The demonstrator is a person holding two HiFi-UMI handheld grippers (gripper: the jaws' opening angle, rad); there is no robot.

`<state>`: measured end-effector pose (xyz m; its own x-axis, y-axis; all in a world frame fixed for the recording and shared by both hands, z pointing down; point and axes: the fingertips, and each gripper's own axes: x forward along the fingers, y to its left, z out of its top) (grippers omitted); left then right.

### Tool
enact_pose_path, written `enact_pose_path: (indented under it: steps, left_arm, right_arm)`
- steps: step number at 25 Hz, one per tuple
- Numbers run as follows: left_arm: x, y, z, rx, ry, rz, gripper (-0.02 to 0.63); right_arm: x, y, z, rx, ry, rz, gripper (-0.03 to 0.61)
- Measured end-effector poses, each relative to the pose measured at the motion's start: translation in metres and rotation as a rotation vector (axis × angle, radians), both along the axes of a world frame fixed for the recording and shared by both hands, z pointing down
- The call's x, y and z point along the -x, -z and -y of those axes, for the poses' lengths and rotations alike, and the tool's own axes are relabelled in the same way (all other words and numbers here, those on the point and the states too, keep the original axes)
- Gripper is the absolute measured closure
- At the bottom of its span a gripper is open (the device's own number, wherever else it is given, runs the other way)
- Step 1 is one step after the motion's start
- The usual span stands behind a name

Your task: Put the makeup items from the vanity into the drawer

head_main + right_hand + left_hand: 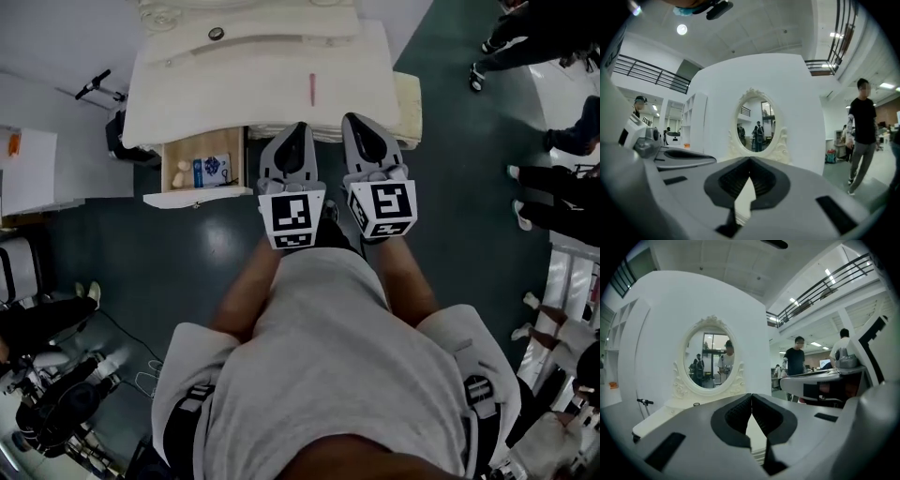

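The white vanity (262,84) stands ahead of me with its oval mirror (711,359) (758,124) at the back. On its top lie a slim pink stick (312,89) and a small dark round item (217,34) (696,404). The drawer (197,192) at the vanity's left front is pulled out; a blue packet (212,171) and pale round items (180,172) lie inside. My left gripper (300,128) (751,397) and right gripper (354,120) (750,161) hover side by side at the vanity's front edge. Both are shut, nothing between the jaws.
A cream pad (408,105) rests against the vanity's right side. A white table (28,169) stands at the left, with a dark handlebar (94,86) behind it. People (562,141) stand to the right on the dark floor. Equipment and cables (56,394) crowd the lower left.
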<state>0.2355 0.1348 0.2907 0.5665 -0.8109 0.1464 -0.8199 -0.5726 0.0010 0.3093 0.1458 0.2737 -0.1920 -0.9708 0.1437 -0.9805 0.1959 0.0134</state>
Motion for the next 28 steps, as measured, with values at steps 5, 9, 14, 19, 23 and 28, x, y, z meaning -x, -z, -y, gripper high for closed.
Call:
enact_pose_path:
  steps: [5,9,14,19,23,28]
  left_arm:
    - [0.009,-0.019,0.039,0.052,0.114,0.030,0.607]
    - [0.032,-0.036,0.062,0.074,0.212,0.050,0.607]
    - [0.069,-0.045,0.077,0.094,0.314,0.053,0.606]
    - [0.108,-0.045,0.088,0.088,0.372,0.043,0.606]
    - [0.128,-0.040,0.100,0.074,0.383,0.026,0.606]
    - [0.151,-0.044,0.108,0.091,0.360,0.021,0.606]
  right_arm:
    - [0.006,-0.019,0.050,0.040,0.121,0.027,0.563]
    - [0.025,-0.036,0.080,0.057,0.217,0.011,0.563]
    - [0.060,-0.047,0.103,0.074,0.321,0.008,0.563]
    - [0.100,-0.048,0.118,0.067,0.377,-0.034,0.563]
    - [0.122,-0.048,0.125,0.076,0.400,-0.053,0.563]
    - [0.150,-0.060,0.140,0.146,0.390,-0.138,0.563]
